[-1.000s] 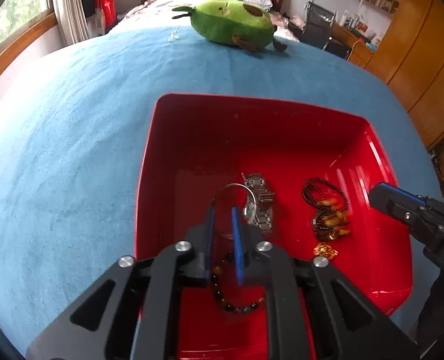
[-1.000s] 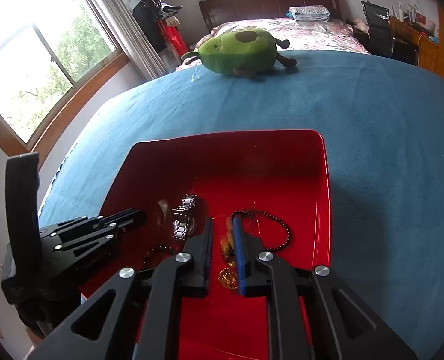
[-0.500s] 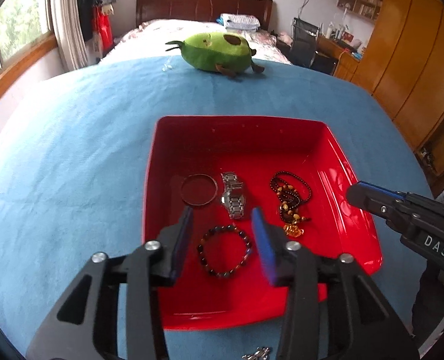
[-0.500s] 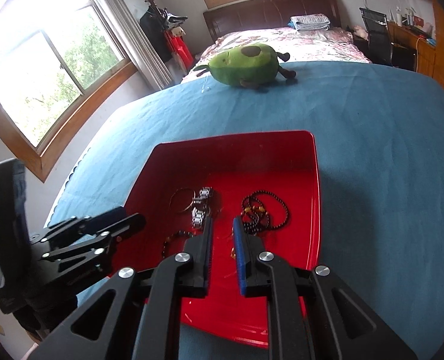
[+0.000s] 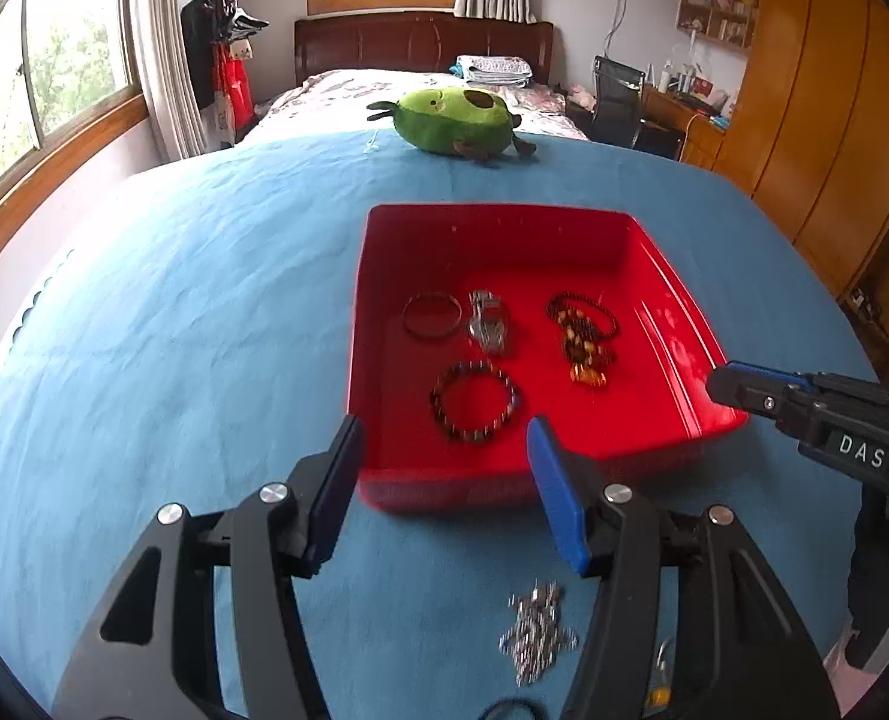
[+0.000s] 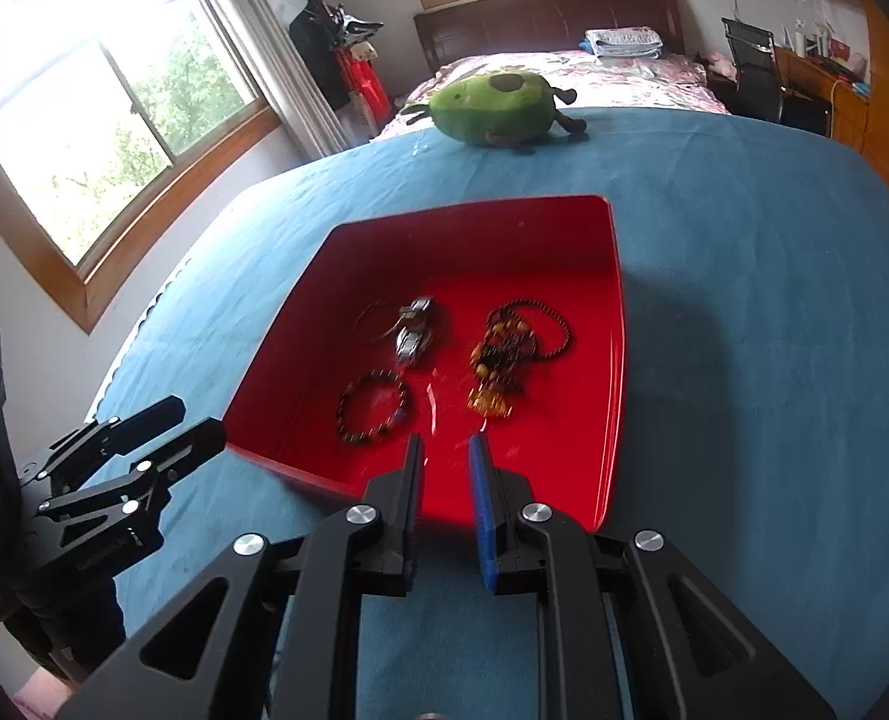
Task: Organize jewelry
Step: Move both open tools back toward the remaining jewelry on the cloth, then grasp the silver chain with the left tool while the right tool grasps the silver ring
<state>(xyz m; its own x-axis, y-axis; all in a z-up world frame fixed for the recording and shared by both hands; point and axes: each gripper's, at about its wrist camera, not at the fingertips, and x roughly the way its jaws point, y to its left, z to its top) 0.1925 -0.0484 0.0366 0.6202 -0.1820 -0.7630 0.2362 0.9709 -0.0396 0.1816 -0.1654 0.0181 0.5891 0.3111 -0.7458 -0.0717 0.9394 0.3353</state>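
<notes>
Left wrist view: the left gripper, having backed off the red tray, is opening empty; the right gripper is staying narrowly parted, also empty.

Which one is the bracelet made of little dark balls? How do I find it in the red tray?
Find the red tray on the blue blanket. The bead bracelet lies in its front part, nearest the tongs, in front of the thin metal ring and the silver watch. It is the only open circle of round dark beads; the necklace to its right is a tangled heap.
</notes>
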